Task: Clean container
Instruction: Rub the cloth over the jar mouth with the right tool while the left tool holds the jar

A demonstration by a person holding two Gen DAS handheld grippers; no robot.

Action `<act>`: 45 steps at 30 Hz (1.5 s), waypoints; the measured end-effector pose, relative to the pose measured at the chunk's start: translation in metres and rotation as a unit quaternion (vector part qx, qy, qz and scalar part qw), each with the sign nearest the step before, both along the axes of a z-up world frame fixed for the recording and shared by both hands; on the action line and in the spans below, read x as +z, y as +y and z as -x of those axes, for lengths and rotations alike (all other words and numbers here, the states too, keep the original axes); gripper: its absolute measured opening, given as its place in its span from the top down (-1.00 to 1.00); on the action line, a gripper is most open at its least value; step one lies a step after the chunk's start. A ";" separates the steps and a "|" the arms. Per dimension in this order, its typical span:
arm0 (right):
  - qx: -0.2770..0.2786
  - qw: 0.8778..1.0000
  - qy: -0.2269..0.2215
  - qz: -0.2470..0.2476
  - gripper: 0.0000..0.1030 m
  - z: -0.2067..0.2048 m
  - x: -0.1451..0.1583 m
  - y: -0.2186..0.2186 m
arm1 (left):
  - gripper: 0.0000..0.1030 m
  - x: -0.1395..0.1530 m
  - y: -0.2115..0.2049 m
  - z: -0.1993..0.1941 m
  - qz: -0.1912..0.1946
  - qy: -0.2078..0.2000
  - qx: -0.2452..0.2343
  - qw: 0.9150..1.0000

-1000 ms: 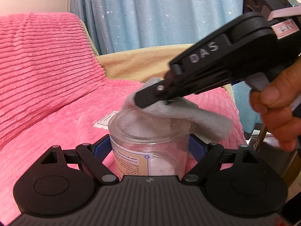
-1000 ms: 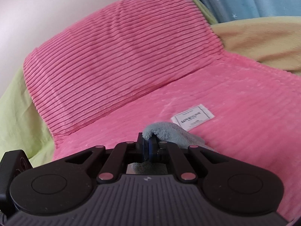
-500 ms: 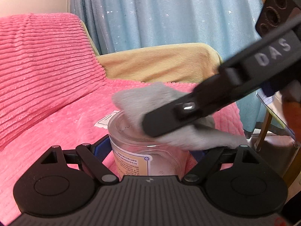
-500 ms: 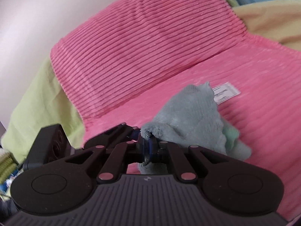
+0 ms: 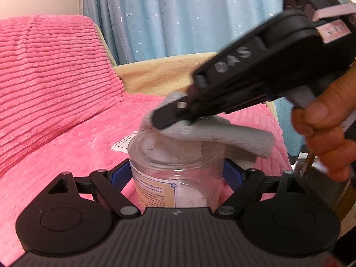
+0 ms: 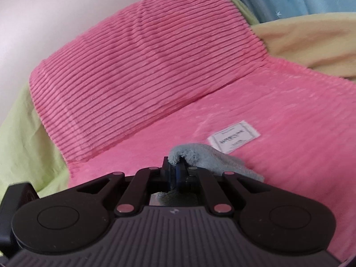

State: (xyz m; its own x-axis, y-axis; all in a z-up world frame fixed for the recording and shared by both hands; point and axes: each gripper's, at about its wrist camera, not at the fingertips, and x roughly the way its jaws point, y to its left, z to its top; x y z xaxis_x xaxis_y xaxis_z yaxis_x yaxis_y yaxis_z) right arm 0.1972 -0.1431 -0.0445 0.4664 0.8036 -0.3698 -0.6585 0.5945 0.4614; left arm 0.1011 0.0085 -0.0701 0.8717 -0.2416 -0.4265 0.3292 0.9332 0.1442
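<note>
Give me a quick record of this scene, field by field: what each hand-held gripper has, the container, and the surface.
left hand-held gripper: shut on clear container
right hand-held gripper: shut on grey cloth
clear container: upright, lid off, label facing camera
grey cloth: draped over container's open rim
surface: pink blanket
background: blue curtain

Soft even daylight, fisheye-bent edges, perhaps slight motion blur.

My clear, round plastic container (image 5: pixel 178 166) with a printed label stands upright, open-topped; my grey fleecy cloth (image 5: pixel 213 133) drapes across its rim.
</note>
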 end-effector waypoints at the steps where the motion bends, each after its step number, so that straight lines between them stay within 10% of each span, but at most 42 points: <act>1: 0.001 1.000 -0.001 0.000 0.96 0.000 0.000 0.001 | -0.65 0.000 0.000 0.000 -0.002 0.000 -0.001 1.000; 45: -0.053 0.998 -0.017 -0.020 0.96 0.004 0.005 -0.023 | -0.65 0.002 0.003 -0.007 -0.001 0.005 0.008 1.000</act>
